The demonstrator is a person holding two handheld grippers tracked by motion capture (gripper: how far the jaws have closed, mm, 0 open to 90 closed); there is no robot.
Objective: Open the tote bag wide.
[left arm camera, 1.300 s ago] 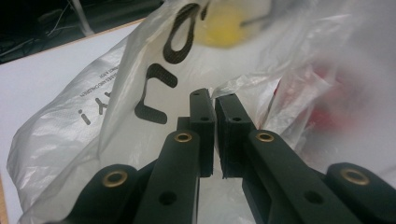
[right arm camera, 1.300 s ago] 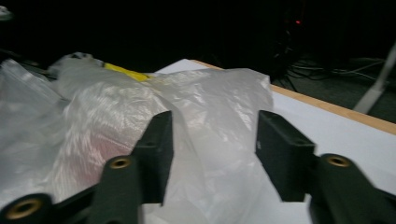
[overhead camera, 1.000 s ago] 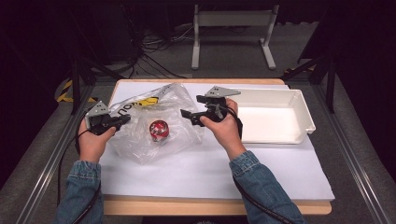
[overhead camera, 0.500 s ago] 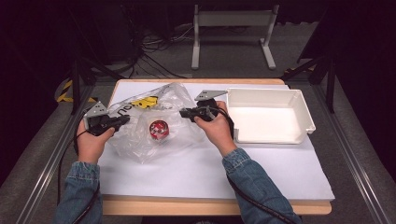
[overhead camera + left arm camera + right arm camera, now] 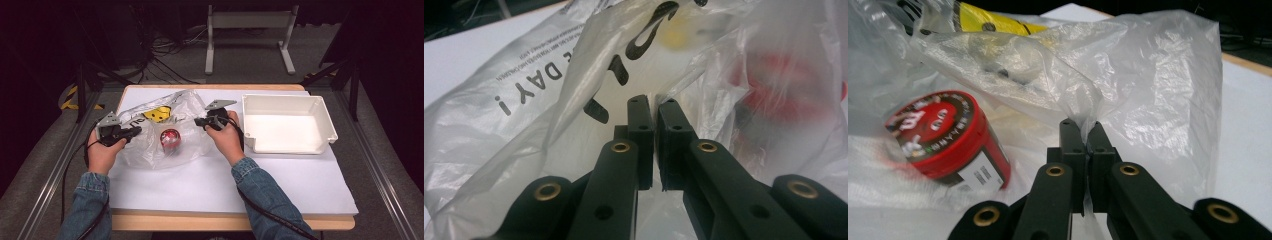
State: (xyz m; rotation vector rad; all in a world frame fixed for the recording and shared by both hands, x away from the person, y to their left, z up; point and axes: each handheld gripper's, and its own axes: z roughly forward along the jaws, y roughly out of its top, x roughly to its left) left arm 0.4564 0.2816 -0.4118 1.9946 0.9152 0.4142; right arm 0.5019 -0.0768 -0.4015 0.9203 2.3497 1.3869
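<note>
**A:** Start with the big picture. The clear plastic bag [image 5: 165, 132] lies on the white table sheet [image 5: 225, 185], left of the white tray [image 5: 287, 122], and you have it from both sides. What do you want to get right here?

**B:** Holding the mouth open without losing either edge. How do my grips look?

**A:** Your left gripper [image 5: 131, 133] is closed, and in the left gripper view its jaws stand nearly together with a fold of film running down between them [image 5: 655, 145]; it looks pinched, though the layer is thin. Your right gripper [image 5: 199, 121] is clenched on a gathered tuck of the bag, plain in the right gripper view [image 5: 1087, 145].

**B:** And the red-lidded jar [image 5: 170, 138]?

**A:** Inside the bag, lying on its side between your two grippers, closer to the right one [image 5: 945, 140]. I'd judge that if you lift, you should raise both hands evenly and keep them apart, so the film stays taut and the jar settles low instead of rolling toward the opening.

**B:** Anything smaller?

**A:** Don't twist your wrists; thin film slips from flat jaws easily.
</note>
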